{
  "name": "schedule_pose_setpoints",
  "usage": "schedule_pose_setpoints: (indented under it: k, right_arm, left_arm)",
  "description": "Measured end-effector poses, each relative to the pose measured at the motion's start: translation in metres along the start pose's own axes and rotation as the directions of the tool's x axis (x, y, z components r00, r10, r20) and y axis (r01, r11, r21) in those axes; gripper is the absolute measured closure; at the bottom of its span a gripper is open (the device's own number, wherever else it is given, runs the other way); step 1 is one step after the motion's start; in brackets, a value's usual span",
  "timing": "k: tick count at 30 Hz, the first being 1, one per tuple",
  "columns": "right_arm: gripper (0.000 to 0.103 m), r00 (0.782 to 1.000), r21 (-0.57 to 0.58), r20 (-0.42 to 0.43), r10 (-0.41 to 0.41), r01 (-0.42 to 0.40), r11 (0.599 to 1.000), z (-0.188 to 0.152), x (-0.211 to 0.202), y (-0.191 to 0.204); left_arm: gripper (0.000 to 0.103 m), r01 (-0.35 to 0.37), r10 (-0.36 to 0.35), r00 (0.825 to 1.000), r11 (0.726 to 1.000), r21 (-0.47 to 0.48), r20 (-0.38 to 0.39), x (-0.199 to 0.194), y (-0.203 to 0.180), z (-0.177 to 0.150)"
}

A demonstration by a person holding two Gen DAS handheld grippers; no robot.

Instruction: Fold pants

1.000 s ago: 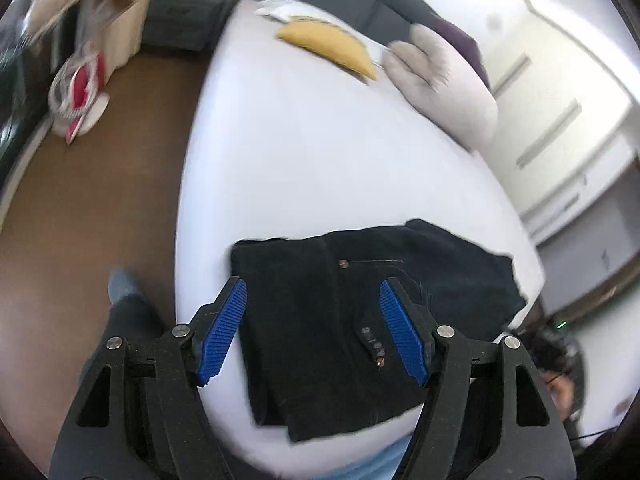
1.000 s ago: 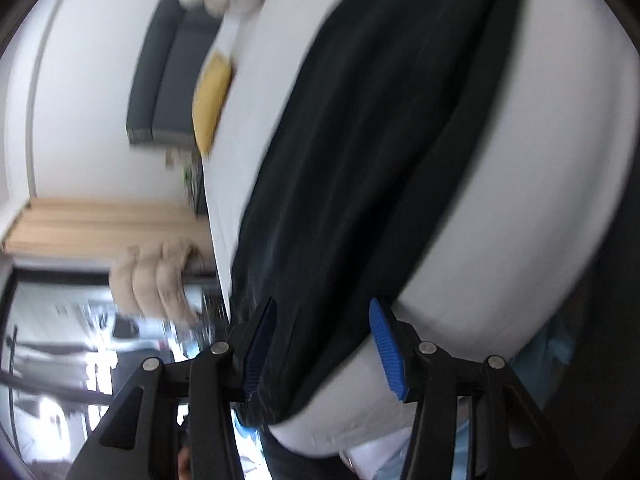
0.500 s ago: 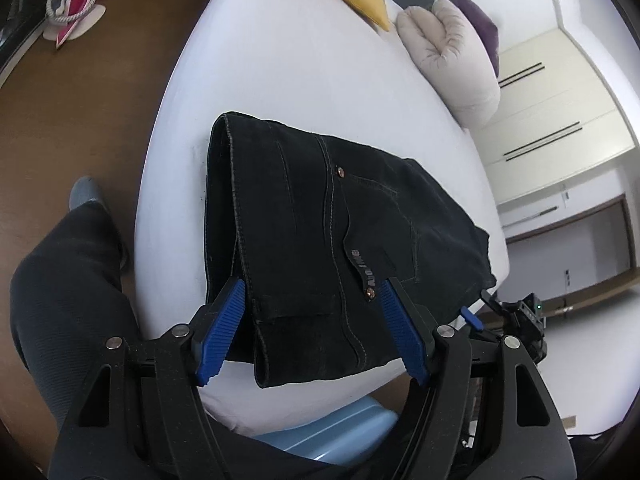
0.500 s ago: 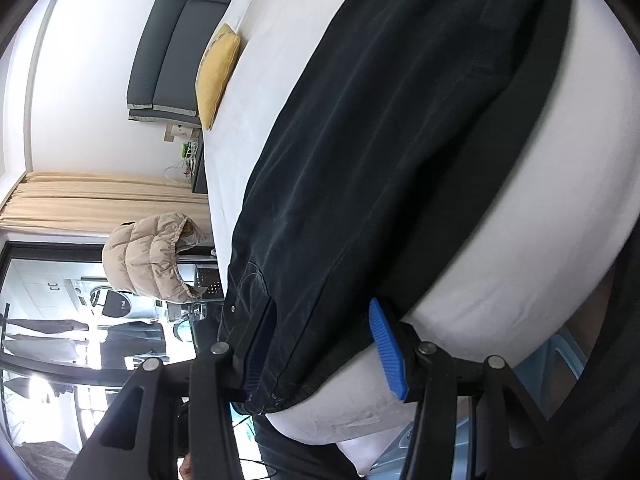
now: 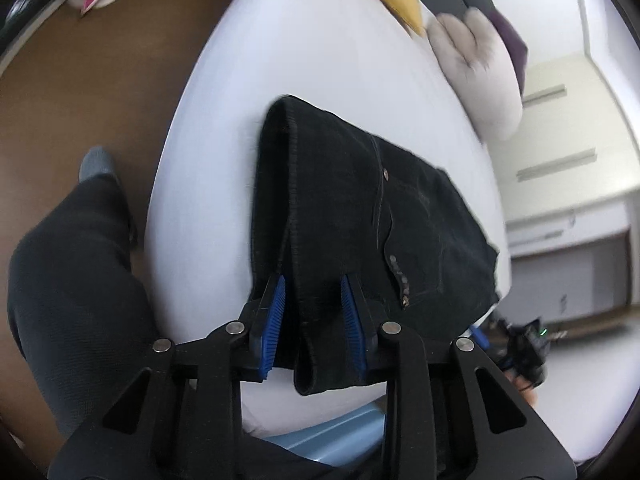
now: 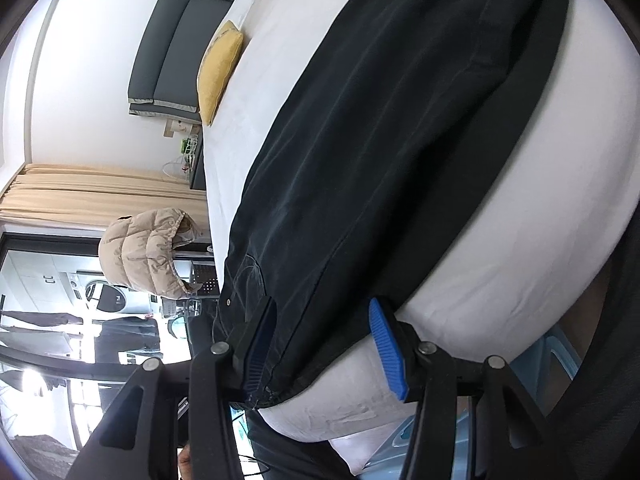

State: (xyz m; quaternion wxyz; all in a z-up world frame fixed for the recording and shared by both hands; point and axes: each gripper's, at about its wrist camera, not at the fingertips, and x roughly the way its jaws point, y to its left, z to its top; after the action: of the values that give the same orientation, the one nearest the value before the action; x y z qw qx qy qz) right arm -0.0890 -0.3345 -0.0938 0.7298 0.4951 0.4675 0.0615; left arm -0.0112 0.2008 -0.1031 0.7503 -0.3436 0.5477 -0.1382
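A: Left first. The left gripper (image 5: 312, 312), black frame with blue ribbed pads, has dropped onto the near edge of the black denim pants (image 5: 360, 216). A second ago it hung above them with its jaws spread wide; now the jaws are closing, with a folded edge of the fabric between the pads.

B: Pinched yet?

A: Pads look right against the cloth on both sides, so I'd call it a grip, not firm yet. The pants lie folded on the white bed (image 5: 320, 52), near edge hanging slightly over the side at six o'clock of the left view.

B: Anything else that side?

A: The person's dark trouser leg (image 5: 76, 264) at eight o'clock, brown floor beyond. A yellow cushion (image 5: 396, 0) and a pale plush pillow (image 5: 476, 64) at one o'clock, well apart from the pants.

B: And the right?

A: The right gripper (image 6: 320, 340) has barely shifted. Jaws half spread, straddling the pants' hem (image 6: 288, 376) at six o'clock of its view. One pad lies beside the cloth, the other over bare sheet; nothing pinched. A beige puffer jacket (image 6: 148, 252) hangs at nine o'clock.

B: Meaning?

A: My guess: the left side is taking its hold for the next fold, and the right must close before both can lift together. A one-sided lift would skew the stack.
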Motion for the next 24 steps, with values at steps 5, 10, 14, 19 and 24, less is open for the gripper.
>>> schedule_pose_setpoints:
  k: [5, 10, 14, 19, 24]
  right_arm:
    - [0.050, 1.000, -0.001, 0.002, -0.002, 0.003, 1.000, 0.001, -0.001, -0.002]
    - [0.050, 1.000, -0.014, -0.008, -0.001, 0.001, 1.000, 0.000, 0.000, 0.001]
    - [0.051, 1.000, -0.019, -0.006, -0.002, 0.002, 1.000, 0.001, -0.002, 0.002]
    - [0.052, 1.000, -0.013, 0.001, -0.008, 0.008, 1.000, 0.002, -0.004, -0.004]
    - [0.052, 1.000, -0.010, -0.002, -0.011, 0.011, 1.000, 0.002, -0.004, -0.007]
  left_arm:
    - [0.075, 0.035, -0.035, 0.999, 0.999, -0.006, -0.040, 0.002, 0.007, -0.001]
    - [0.075, 0.036, -0.034, 0.996, 0.999, 0.022, -0.080, 0.021, -0.004, -0.001]
    - [0.094, 0.020, -0.016, 0.999, 0.997, 0.074, -0.047, 0.022, -0.011, 0.000]
    - [0.095, -0.049, 0.045, 0.998, 0.994, 0.100, 0.042, 0.008, -0.021, 0.007]
    - [0.095, -0.084, 0.084, 0.996, 0.987, 0.134, 0.002, 0.009, -0.019, 0.011]
